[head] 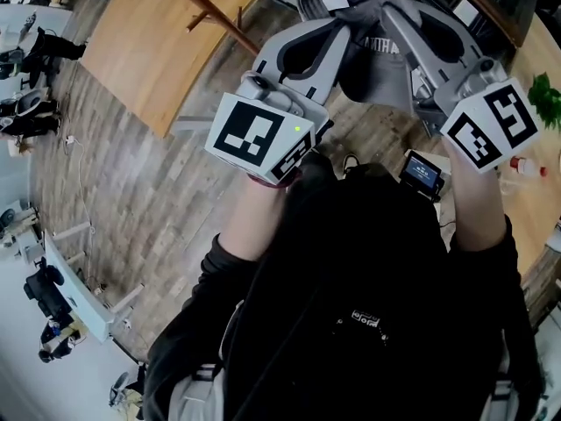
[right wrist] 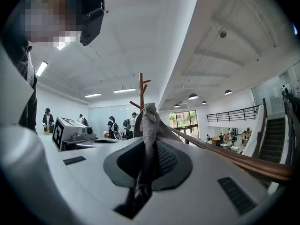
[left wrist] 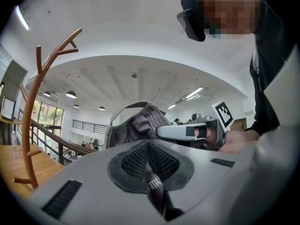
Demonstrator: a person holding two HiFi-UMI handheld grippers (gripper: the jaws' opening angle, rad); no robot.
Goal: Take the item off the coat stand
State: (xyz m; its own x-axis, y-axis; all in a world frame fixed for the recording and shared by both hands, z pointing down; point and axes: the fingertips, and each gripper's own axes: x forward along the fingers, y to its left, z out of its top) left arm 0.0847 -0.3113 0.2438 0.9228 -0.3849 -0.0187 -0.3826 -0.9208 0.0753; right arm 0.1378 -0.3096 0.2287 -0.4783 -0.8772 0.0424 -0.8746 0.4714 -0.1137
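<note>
Wooden coat stand [right wrist: 140,90] rising behind, grey fabric item [head: 372,73] held in the air apart from its branches, stretched between left gripper [head: 337,29] and right gripper [head: 390,16], each gripper's jaws pinched tight on a fold of the fabric.

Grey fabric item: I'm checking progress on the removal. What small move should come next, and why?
Probably draw the grey fabric item a little away from the brown wooden coat stand and lower it. The left gripper and right gripper are both shut on it, and it seems to hang clear of the stand.
</note>
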